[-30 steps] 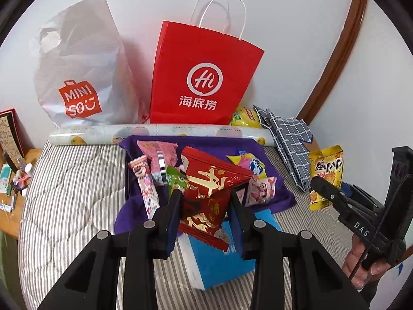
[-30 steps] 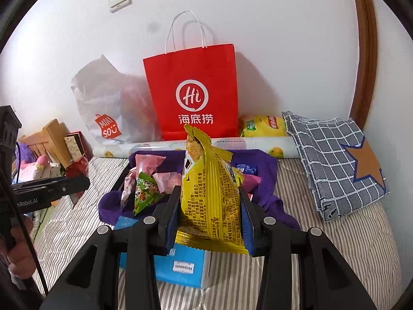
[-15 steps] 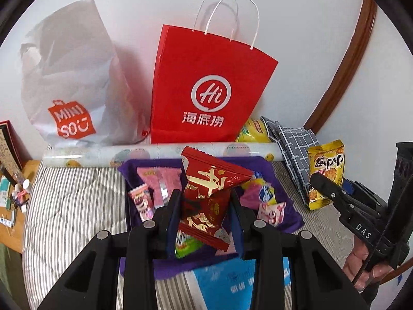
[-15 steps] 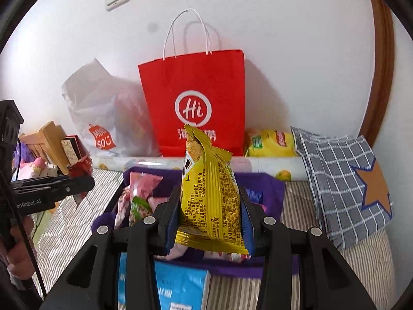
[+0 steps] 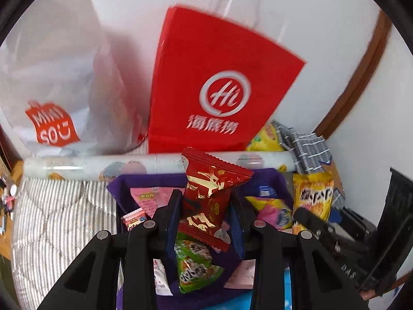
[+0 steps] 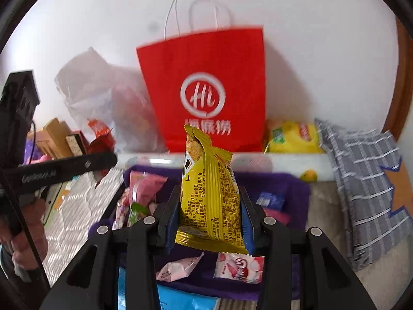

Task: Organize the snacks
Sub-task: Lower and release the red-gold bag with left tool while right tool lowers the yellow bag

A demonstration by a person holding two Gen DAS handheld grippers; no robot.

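**A:** So what's changed? The tall red paper bag with white cord handles (image 5: pixel 222 85) fills way more of both views than half a second ago, and it's blurred, so I'd say both grippers are getting carried toward it.

**B:** Yep. And the purple cloth-lined tray (image 5: pixel 268 178) just in front of that red bag has slid lower in the left view. A second ago the blue box was plain under the left tongs; now there's only a sliver of it at the bottom edge.

**A:** Grips unchanged?

**B:** Same as before. The left gripper (image 5: pixel 206 206) is closed down to packet width on the crinkly red-and-gold foil snack packet (image 5: pixel 209 193), held upright over the tray. The right gripper (image 6: pixel 209 206) is likewise clamped on the yellow foil snack packet (image 6: pixel 209 193), in front of the red bag and above the tray.

**A:** Meaning?

**B:** My guess is both packets are headed into the red bag. Neither is over its mouth yet, and loose snacks are left in the tray.
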